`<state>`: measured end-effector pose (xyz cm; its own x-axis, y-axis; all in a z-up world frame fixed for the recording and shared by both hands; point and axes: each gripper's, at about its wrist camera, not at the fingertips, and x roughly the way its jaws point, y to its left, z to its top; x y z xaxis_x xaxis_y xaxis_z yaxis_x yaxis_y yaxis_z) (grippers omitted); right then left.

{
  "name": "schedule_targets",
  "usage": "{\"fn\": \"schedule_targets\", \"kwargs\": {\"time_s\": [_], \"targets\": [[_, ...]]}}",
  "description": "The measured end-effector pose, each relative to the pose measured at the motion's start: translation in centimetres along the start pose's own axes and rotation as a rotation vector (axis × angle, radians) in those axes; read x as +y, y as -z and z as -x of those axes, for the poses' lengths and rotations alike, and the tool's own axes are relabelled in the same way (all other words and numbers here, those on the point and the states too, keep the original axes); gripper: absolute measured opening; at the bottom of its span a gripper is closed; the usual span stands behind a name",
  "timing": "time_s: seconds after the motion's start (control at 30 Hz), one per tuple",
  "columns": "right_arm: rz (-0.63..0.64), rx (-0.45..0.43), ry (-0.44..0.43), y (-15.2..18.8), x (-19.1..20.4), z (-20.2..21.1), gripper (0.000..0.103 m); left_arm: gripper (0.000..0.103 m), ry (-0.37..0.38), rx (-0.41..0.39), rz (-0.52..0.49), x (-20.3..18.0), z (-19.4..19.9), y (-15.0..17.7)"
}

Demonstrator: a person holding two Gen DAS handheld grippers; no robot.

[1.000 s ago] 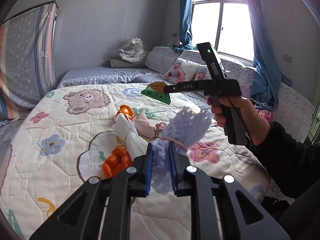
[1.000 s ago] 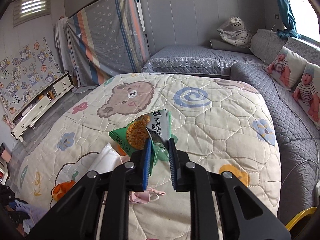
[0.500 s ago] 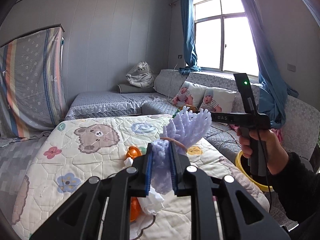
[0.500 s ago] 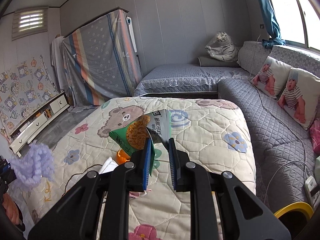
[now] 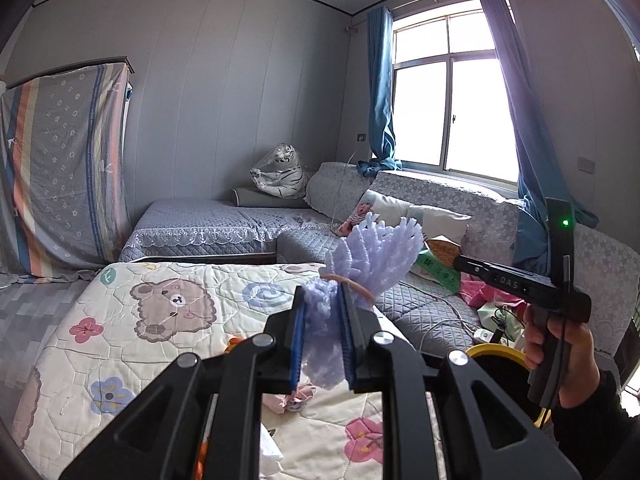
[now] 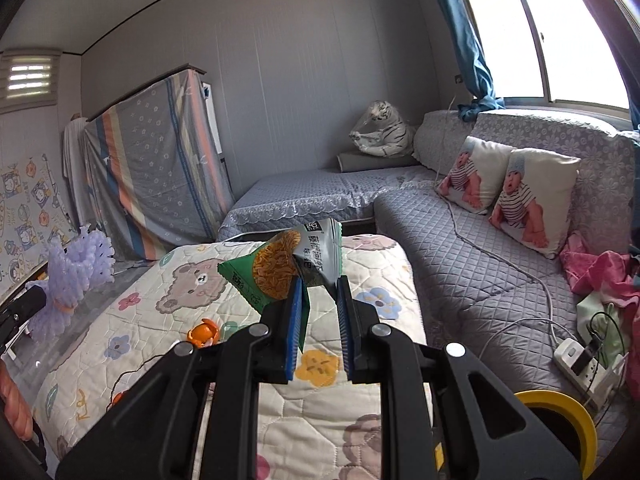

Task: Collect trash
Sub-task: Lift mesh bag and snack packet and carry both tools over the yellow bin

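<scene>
Grippers lifted clear of the quilt since a second ago, left gripper pinching purple foam netting, right gripper pinching green snack wrapper, both now near yellow-rimmed bin off the bed's right edge, ready for dropping.

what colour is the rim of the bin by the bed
Yellow; the bin rim shows best in the right wrist view.

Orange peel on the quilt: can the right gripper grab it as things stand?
Probably not. The right gripper is shut on the green snack wrapper, so its fingers are occupied. The orange peel lies uncovered on the quilt, below and left of them, but the wrapper would have to go first.
</scene>
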<state>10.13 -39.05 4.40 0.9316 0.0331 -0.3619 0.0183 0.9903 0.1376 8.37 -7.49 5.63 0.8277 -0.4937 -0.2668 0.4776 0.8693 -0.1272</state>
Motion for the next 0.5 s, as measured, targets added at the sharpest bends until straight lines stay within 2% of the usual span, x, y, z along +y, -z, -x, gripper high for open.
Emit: {"fn": "schedule_targets", "kwargs": {"time_s": [0.2,0.3,0.5], "targets": [[-0.042,-0.056,0.078,0.2,-3.6,3.6,0.016,0.015,0.022,0.0,-0.015,-2.7,-1.7,-1.4],[-0.048,-0.089,0.149,0.7,-5.3,5.4,0.016,0.015,0.038,0.001,-0.02,-4.4,-2.6,-1.9],[-0.108,-0.125,0.257,2.0,-9.6,8.7,0.016,0.015,0.116,0.018,-0.068,-8.9,-4.5,-3.1]]}}
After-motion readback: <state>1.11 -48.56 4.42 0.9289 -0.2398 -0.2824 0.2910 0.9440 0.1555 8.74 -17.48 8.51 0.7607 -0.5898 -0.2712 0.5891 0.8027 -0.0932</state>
